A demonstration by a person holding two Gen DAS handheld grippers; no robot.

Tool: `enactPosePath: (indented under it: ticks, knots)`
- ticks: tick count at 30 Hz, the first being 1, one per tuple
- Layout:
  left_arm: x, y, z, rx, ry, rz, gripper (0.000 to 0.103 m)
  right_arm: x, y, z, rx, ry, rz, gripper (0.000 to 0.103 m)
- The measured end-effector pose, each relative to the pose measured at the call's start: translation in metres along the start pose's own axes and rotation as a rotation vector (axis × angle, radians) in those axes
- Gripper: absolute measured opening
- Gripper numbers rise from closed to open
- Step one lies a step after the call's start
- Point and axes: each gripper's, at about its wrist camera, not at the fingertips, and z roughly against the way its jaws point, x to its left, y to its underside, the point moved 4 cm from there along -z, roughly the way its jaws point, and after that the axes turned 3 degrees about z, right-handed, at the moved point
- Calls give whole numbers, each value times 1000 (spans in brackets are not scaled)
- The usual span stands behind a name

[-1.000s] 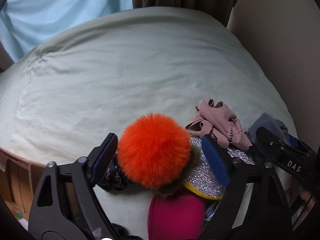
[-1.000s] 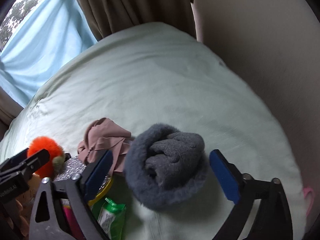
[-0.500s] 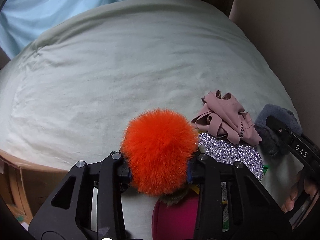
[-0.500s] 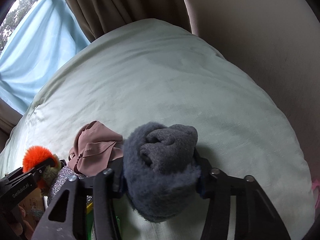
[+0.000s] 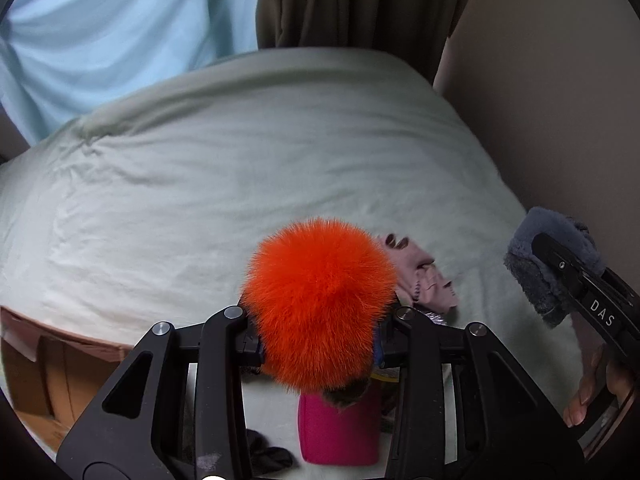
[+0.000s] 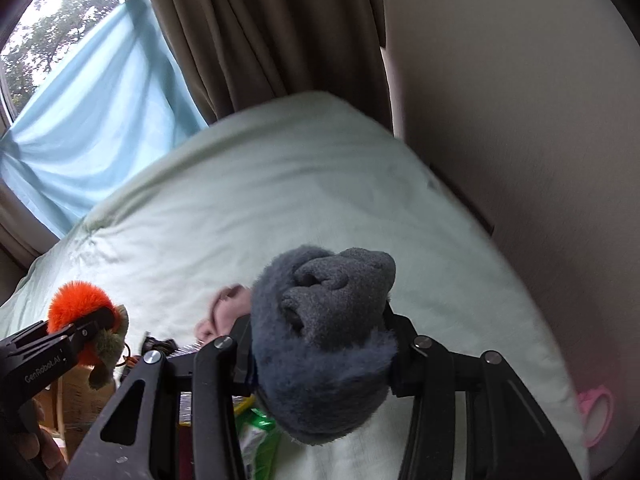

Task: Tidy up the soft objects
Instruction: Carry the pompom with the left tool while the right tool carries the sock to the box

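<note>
My left tongs (image 5: 318, 344) are clamped on an orange pompom (image 5: 320, 300), and my right tongs (image 6: 320, 356) have just closed on a rolled grey sock (image 6: 324, 340); both are lifted clear of the bed (image 5: 240, 184). A pink garment (image 5: 428, 280) lies on the sheet beyond the pompom, a magenta pouch (image 5: 340, 432) below it. The fluff compresses easily, so either piece could slip out if I swing fast, and the sock roll might unfurl. A cardboard box (image 5: 36, 380) sits off the bed's edge; I cannot see what it holds.
</note>
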Motion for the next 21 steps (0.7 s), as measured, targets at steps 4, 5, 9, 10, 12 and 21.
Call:
enactPosePath:
  ticks: [4,5,9,10,12,21]
  knots:
    - [1,-15,48,-45,14,18,32,13,-19,39,-42,0,29,42]
    - [3,-17,60,-57,18,22,32,16,-23,51,-50,-3,37,42]
    - [15,-26,115,-101,27,58,32,40,-42,94,-83,-20,69,42]
    - [20,-28,129,-111,27,69,32,46,-45,105,-89,-26,77,42]
    - [30,-29,153,-128,28,91,32,62,-51,131,-104,-38,94,42]
    - [110,-19,255,-179,-12,120,32,160,-54,221,-136,-123,174,42]
